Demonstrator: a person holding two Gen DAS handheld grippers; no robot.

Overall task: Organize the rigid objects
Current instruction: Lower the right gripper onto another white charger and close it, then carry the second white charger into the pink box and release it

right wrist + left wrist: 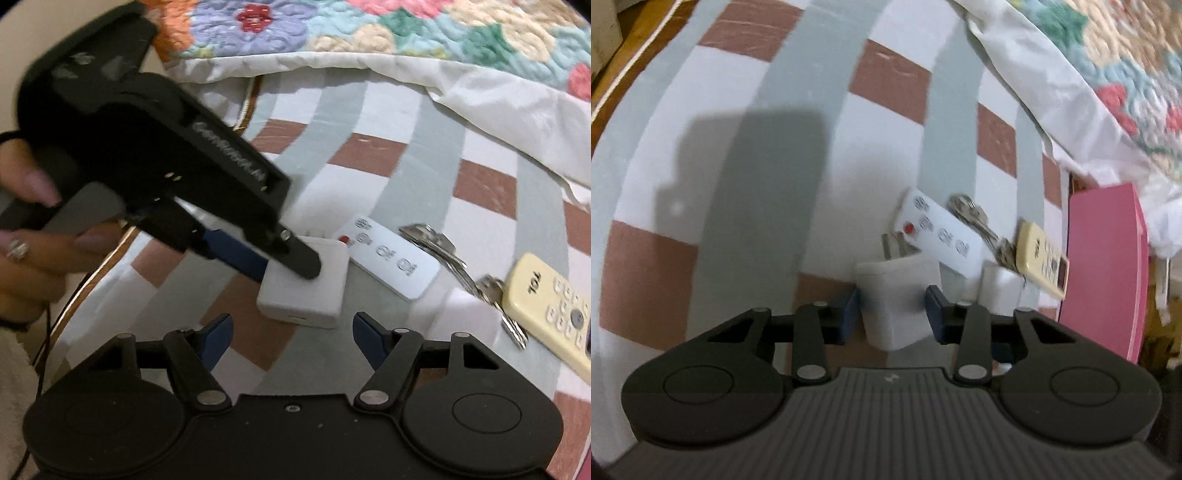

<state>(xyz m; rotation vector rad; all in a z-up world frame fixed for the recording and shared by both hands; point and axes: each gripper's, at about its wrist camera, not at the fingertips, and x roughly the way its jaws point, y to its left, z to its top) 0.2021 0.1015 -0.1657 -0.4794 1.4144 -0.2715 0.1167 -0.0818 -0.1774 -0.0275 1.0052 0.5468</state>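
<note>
A white charger block [897,280] with metal prongs lies on the checked bedsheet [775,129]. My left gripper [894,308] is shut on it, a blue pad against each side. In the right wrist view the left gripper [286,271] comes in from the left over the charger [314,302], held by a hand [29,240]. My right gripper [293,332] stands open just short of the charger, with nothing between its pads. Beside the charger lie a white remote [391,258] with a red button, a bunch of keys [443,247], a cream remote [554,306] and a second small white block [465,306].
A pink box [1104,269] stands at the right edge of the sheet, past the cream remote [1041,258]. A floral quilt [369,29] with a white border lies bunched along the far side. The bed's brown edge [628,66] runs at the left.
</note>
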